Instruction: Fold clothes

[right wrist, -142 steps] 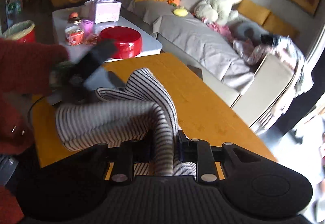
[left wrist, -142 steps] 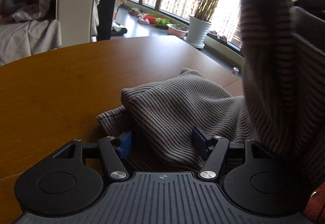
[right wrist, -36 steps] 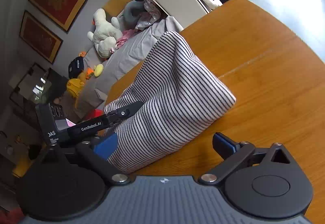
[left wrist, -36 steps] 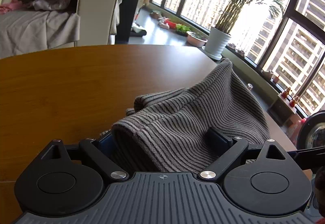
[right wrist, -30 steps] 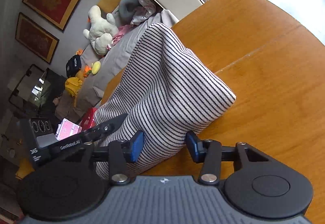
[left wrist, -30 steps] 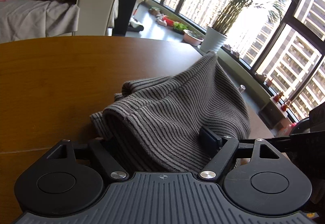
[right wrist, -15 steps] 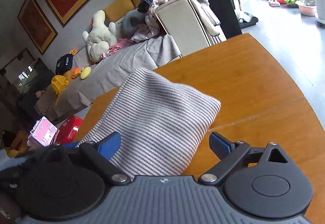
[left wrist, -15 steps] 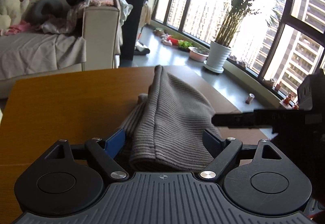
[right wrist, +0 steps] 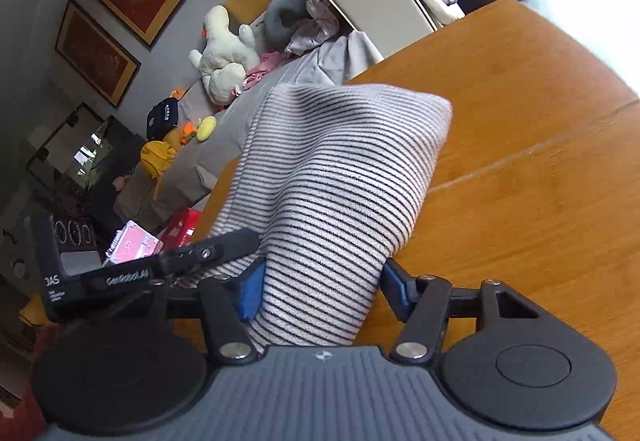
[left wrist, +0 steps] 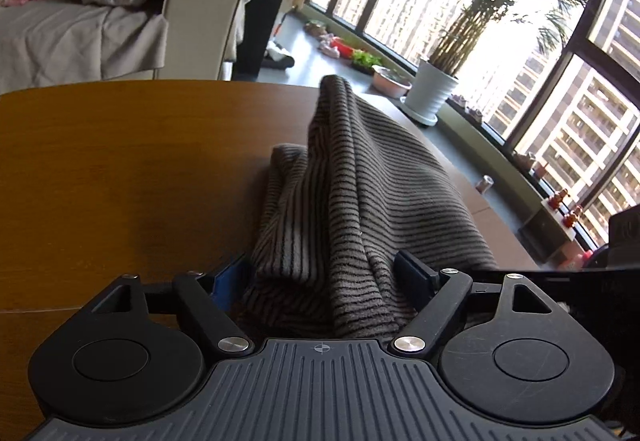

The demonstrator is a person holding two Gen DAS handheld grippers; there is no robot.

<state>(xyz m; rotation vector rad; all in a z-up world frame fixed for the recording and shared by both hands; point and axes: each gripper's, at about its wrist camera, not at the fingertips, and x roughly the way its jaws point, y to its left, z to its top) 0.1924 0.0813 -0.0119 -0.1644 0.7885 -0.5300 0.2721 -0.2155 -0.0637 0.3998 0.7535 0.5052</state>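
A grey-and-black striped knit garment (left wrist: 380, 193), folded into a thick bundle, lies on the round wooden table (left wrist: 120, 161). Its far end rises in a ridge. My left gripper (left wrist: 320, 277) is shut on the near end, both pads pressed into the bunched fabric. In the right wrist view the same garment (right wrist: 340, 169) fills the gap of my right gripper (right wrist: 322, 287), which is shut on a thick fold. The far corner hangs just above the table (right wrist: 540, 201). The left tool's black casing (right wrist: 80, 273) sits close to the left of the right gripper.
A sofa (left wrist: 80, 33) heaped with clothes stands beyond the table's far edge. A potted plant (left wrist: 432, 97) stands by the windows. A plush toy (right wrist: 224, 53), a red container (right wrist: 180, 229) and a pink box (right wrist: 132, 245) lie off the table's left side.
Half a second ago both grippers stood open around the folded garment. Both have since closed on it, and the far end has lifted into a ridge.
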